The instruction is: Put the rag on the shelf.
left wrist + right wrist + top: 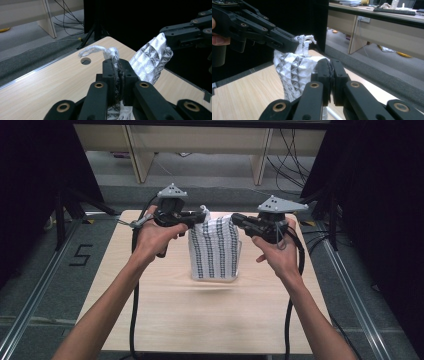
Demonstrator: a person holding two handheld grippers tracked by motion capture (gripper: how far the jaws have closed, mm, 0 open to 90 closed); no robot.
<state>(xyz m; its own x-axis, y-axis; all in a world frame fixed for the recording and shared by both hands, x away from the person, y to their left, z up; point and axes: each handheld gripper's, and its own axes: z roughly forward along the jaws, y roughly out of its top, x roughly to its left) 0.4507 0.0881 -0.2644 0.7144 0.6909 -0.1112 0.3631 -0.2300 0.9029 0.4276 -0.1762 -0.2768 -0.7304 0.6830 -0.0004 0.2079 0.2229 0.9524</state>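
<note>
At table centre, my left gripper (pixel 199 218) and right gripper (pixel 236 219) each pinch top edge of patterned cloth bag (pixel 214 251); uneven pull could slip fabric free.

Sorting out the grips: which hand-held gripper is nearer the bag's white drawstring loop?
Left. The left hand-held gripper pinches the bag just beside the drawstring loop; the right hand-held gripper grips the opposite top edge.

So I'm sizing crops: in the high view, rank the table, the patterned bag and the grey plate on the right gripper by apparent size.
1. table
2. patterned bag
3. grey plate
</note>
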